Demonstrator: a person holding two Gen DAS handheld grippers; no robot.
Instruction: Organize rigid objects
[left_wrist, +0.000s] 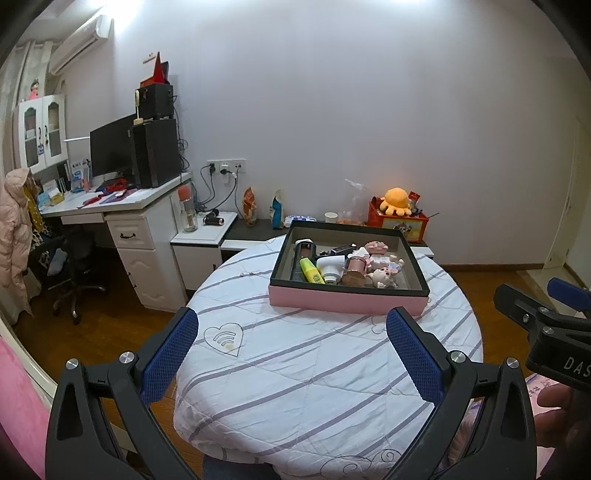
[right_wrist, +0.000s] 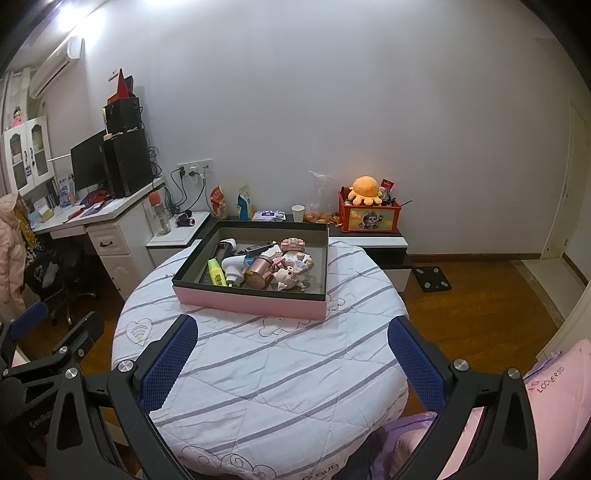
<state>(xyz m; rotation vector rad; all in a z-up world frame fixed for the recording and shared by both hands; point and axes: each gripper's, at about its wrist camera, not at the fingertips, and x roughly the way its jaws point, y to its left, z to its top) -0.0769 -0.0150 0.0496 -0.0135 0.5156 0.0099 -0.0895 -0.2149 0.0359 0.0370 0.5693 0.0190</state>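
A pink box (left_wrist: 347, 301) (right_wrist: 251, 301) with a dark rim and grey inside stands on the far half of a round table covered by a striped white cloth (left_wrist: 295, 369) (right_wrist: 277, 369). Inside it lie a yellow highlighter (left_wrist: 311, 270) (right_wrist: 217, 272), a white plastic device (left_wrist: 330, 268) (right_wrist: 233, 266), a copper-coloured cup (left_wrist: 354, 271) (right_wrist: 260, 273), a small doll (left_wrist: 384, 277) (right_wrist: 290, 277) and several other small items. My left gripper (left_wrist: 291, 328) is open above the near cloth, holding nothing. My right gripper (right_wrist: 291, 336) is open too and empty.
A white desk (left_wrist: 122, 206) with a monitor and black speakers stands at the left, an office chair (left_wrist: 74, 266) beside it. A low cabinet behind the table carries a red box with an orange plush (left_wrist: 397, 201) and a paper cup (right_wrist: 297, 213). Wooden floor (right_wrist: 480, 306) lies to the right.
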